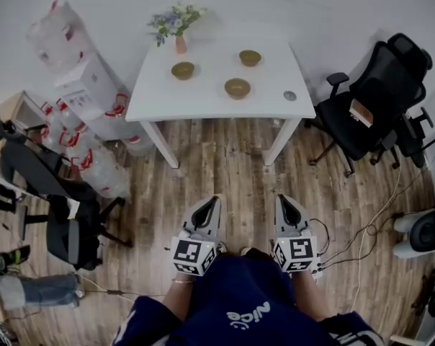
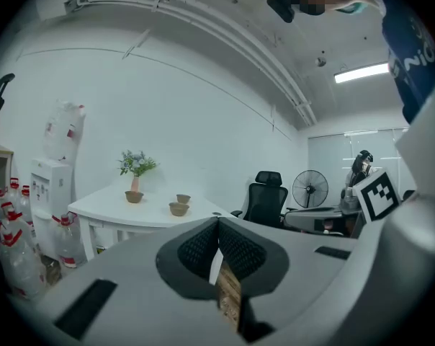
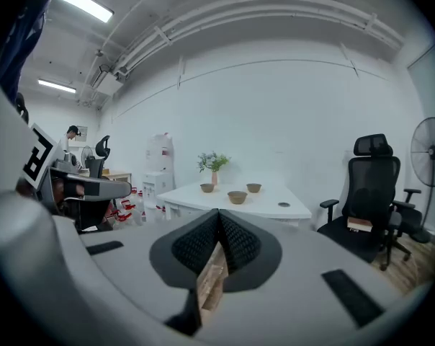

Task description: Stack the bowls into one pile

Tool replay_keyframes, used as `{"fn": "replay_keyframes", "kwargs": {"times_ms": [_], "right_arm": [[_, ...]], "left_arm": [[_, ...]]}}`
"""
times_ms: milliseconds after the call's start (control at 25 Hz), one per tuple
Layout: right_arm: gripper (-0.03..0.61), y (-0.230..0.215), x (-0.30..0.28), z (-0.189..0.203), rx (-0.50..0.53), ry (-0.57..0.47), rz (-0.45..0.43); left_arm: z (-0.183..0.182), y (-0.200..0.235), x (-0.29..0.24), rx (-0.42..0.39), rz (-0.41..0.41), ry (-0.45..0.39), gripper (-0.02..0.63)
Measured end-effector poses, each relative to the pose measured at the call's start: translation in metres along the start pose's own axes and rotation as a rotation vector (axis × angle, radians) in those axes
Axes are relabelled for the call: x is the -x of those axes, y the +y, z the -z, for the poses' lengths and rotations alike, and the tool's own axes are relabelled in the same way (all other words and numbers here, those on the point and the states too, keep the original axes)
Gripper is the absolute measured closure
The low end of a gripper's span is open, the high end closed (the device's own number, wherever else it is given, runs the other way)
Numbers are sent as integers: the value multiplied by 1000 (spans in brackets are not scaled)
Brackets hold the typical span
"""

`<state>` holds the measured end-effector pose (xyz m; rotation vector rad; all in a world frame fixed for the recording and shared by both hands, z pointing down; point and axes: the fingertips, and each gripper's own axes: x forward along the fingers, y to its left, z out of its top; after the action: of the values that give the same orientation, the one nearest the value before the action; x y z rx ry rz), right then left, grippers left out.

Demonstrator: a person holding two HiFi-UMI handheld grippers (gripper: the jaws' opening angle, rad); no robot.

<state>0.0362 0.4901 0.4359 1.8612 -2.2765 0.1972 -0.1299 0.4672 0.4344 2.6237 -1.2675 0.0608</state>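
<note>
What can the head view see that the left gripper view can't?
Only the head view shows the cables trailing over the floor and the marker cube on the left tool. Only the left gripper view shows the ceiling light and the ceiling pipes. Both show the white table, its three bowls sitting apart, the flower vase and the black office chair.

matt bowls (image 1: 237, 88), smooth white table (image 1: 203, 96), wooden floor (image 1: 225, 175)
</note>
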Motion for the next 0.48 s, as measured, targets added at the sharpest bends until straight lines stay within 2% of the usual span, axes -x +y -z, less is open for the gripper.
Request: {"fn": "replay_keyframes", "kwargs": {"times_ms": [240,480], "right_arm": [[556,12,-4,6,-11,2,58],[555,24,-6,11,-29,17,69]], "left_arm": [[11,34,7,-15,9,45,595],[7,40,5,-3,40,32,595]]}}
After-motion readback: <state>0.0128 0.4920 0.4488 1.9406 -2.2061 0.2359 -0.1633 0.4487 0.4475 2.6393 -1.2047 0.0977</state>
